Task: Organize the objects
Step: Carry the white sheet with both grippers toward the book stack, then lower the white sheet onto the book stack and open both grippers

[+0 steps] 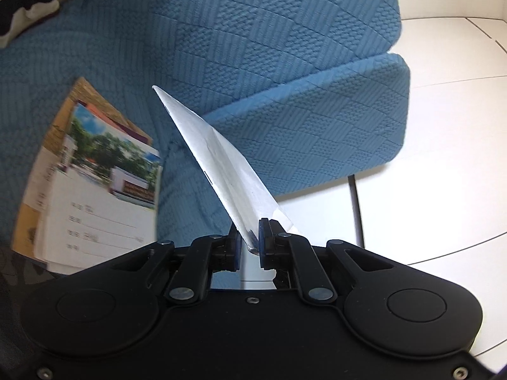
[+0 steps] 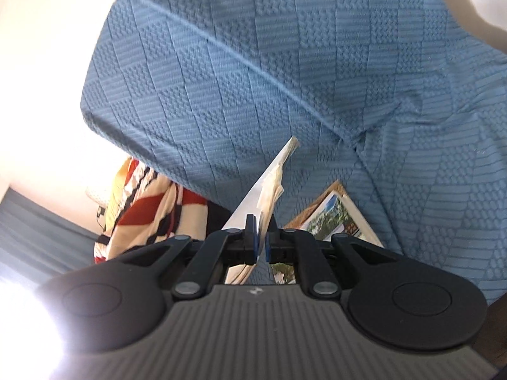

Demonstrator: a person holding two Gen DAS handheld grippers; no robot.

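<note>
The booklets (image 1: 92,183) are blurring, their print too soft to read, and the left gripper (image 1: 248,243) is hiding their lower corner. In the right view the right gripper (image 2: 260,243) is covering most of the booklets (image 2: 336,215). Glare is washing out that view's left side. The striped cloth (image 2: 142,209) is lying half behind the sofa (image 2: 285,63).

A sofa (image 1: 285,47) with blue textured cover stands on a white tiled floor (image 1: 443,126). Strong light shines from the left in the right wrist view.
</note>
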